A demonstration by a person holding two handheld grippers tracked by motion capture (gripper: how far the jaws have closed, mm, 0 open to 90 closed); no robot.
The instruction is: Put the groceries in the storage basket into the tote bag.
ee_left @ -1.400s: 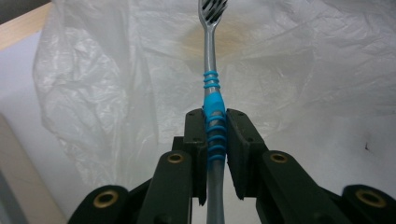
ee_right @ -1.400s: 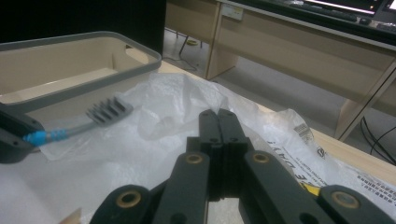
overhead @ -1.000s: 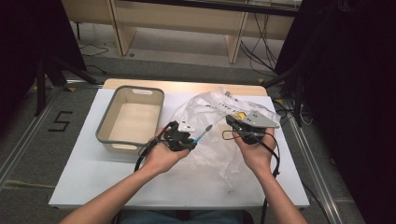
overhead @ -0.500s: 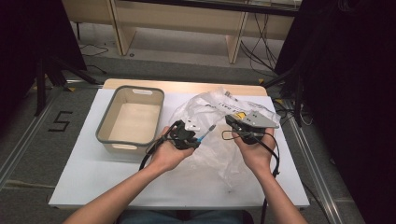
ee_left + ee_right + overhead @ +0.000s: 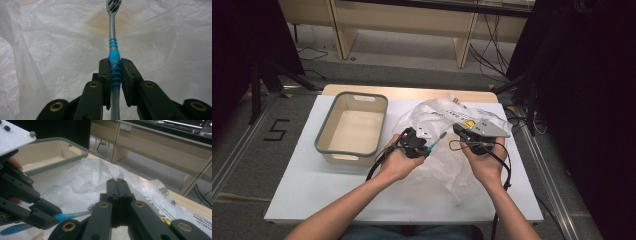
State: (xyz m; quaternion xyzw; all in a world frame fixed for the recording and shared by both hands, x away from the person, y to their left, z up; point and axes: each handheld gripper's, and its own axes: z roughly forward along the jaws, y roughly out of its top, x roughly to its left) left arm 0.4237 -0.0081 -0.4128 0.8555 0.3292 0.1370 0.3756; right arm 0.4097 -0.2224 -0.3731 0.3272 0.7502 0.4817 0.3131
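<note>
White table [image 5: 302, 195], grey-rimmed beige bin [image 5: 353, 127] at its left, crumpled clear plastic bag [image 5: 447, 165] spread beside it

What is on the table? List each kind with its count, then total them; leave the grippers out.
Toothbrush: 1
Plastic bag: 1
Bin: 1
Total: 3
</note>
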